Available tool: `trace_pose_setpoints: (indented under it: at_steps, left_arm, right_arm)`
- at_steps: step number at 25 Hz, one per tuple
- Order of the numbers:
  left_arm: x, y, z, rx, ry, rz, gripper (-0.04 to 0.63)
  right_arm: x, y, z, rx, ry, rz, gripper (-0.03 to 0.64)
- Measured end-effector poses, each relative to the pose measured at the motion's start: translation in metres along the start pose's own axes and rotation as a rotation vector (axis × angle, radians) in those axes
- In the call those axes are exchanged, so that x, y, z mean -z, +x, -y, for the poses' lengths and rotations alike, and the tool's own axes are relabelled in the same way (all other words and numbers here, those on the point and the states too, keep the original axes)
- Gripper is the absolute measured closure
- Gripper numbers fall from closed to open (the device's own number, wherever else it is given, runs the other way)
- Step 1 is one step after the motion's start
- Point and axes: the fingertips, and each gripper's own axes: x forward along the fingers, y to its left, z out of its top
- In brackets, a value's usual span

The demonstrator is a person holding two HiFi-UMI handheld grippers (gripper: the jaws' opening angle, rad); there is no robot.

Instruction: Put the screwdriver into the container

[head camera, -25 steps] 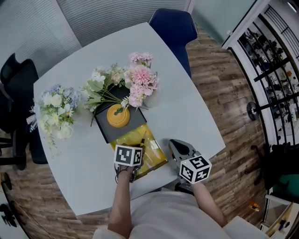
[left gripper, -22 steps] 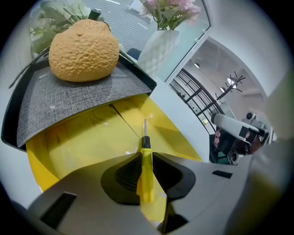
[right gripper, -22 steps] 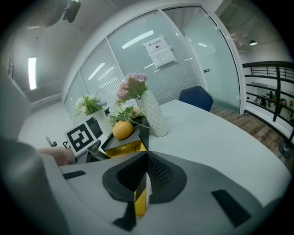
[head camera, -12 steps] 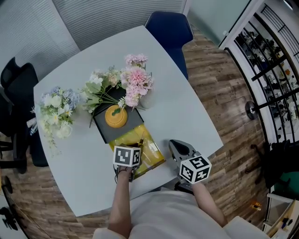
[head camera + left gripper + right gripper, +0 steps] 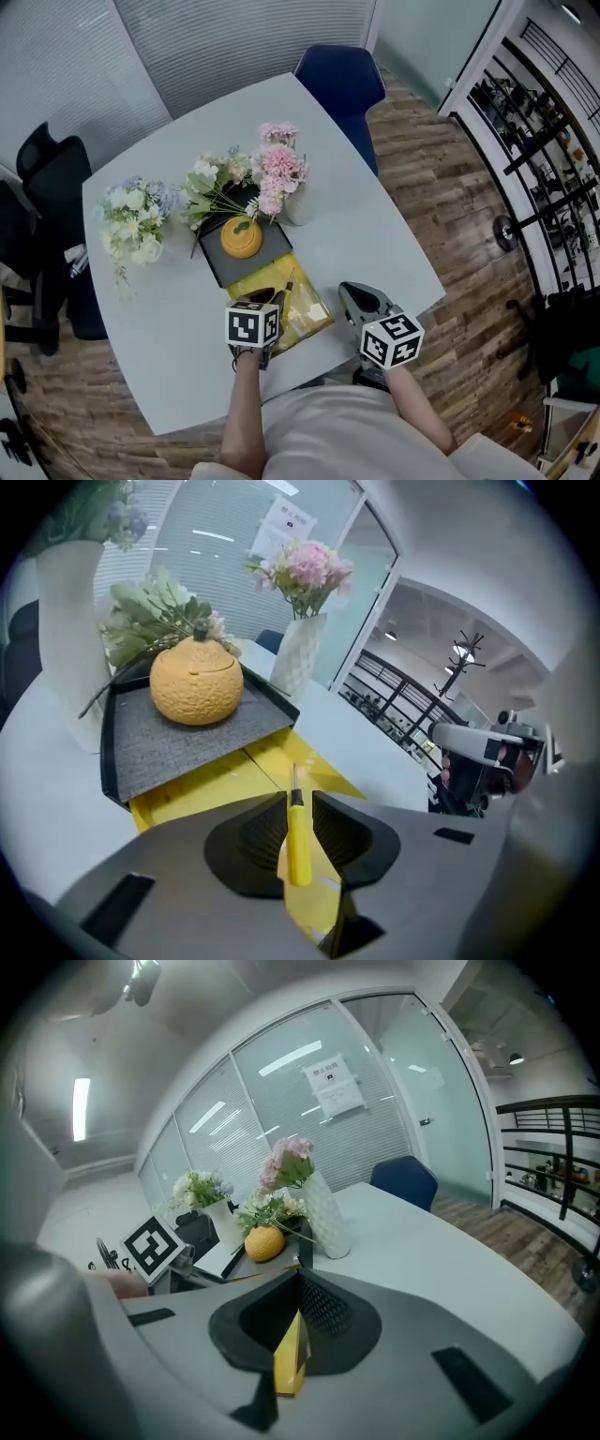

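Left gripper view: left gripper (image 5: 298,803) clamped on the yellow screwdriver (image 5: 298,844), tip pointing far.
Screwdriver: above the yellow container (image 5: 192,782), at its near side.
Container: on the tabletop (image 5: 375,225), touching a grey tray (image 5: 178,742).
Right gripper view: right gripper (image 5: 299,1290) jaws together, right of the container.

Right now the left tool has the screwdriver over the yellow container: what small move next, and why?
Probably lower the left tool slightly and open it. Its jaws clamp the screwdriver, tip forward, above the yellow container floor, while the right tool pinches the container's edge.
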Motion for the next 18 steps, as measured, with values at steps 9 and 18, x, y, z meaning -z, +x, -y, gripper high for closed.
trace_pose_setpoints:
  at_steps: [9, 18]
  left_arm:
    - [-0.019, -0.048, 0.019, 0.006, 0.015, 0.236, 0.545]
    - [-0.032, -0.115, 0.034, -0.027, 0.029, 0.432, 0.583]
  right_arm:
    - [-0.014, -0.022, -0.021, -0.012, -0.032, 0.070, 0.601]
    - [-0.035, -0.045, -0.055, -0.057, -0.078, 0.151, 0.601]
